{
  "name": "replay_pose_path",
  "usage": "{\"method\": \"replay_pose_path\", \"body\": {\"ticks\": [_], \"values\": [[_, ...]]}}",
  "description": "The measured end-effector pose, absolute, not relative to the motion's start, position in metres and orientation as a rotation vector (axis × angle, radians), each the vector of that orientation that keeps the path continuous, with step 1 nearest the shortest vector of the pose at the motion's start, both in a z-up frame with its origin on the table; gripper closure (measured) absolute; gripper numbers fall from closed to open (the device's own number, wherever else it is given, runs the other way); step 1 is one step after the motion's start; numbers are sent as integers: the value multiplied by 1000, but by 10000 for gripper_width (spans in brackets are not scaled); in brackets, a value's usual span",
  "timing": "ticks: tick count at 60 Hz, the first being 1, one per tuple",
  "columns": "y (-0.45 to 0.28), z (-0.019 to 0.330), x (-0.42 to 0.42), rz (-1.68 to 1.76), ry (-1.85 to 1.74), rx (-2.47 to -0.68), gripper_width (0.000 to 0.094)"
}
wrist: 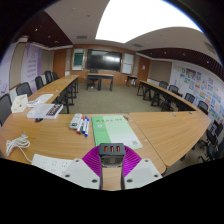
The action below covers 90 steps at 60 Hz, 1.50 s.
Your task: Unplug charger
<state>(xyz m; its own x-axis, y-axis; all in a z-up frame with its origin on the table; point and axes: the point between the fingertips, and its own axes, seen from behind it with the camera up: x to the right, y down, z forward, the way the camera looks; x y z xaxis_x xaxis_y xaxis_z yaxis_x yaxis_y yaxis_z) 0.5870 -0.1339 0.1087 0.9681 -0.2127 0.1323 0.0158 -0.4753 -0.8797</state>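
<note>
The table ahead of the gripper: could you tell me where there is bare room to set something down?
Bare wood lies right of the green sheet on the table. Left is crowded: markers, papers, a white cable. The gripper holds a dark charger between its pads.

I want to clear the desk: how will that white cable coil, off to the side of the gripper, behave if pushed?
The white cable coil lies in loose loops, so it is probably floppy and would likely bunch rather than slide as one. It looks thin, so probably light. It lies well aside of the gripper.

Green sheet (115, 128), markers (82, 124), chairs (23, 88)
</note>
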Motion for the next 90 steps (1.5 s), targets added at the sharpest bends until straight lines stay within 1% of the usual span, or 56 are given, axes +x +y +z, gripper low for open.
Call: {"method": "replay_pose_path", "body": {"ticks": [1, 6, 9, 11, 21, 24, 29, 32, 34, 37, 42, 50, 58, 67, 77, 90], "values": [[-140, 122, 595, -264, 141, -2080, 707], [-149, 81, 617, -233, 145, -2196, 685], [-151, 62, 627, -208, 148, -2240, 670], [-142, 36, 623, -195, 148, -2253, 651], [-135, 11, 621, -96, 120, -2288, 550], [-134, 10, 623, -94, 108, -2281, 466], [-132, 12, 619, -77, 80, -2263, 227], [-132, 16, 617, -70, 72, -2259, 103], [-133, 19, 616, -74, 71, -2251, 64], [-135, 27, 616, -85, 73, -2229, 90], [-150, 53, 615, -95, 67, -2186, 74], [-184, 101, 608, -133, 56, -2113, 82], [-242, 154, 595, -177, 43, -2051, 79], [-320, 197, 575, -206, 30, -2031, 80], [-379, 224, 555, -201, 17, -2021, 77], [-405, 238, 546, -205, 7, -2007, 81]]}}
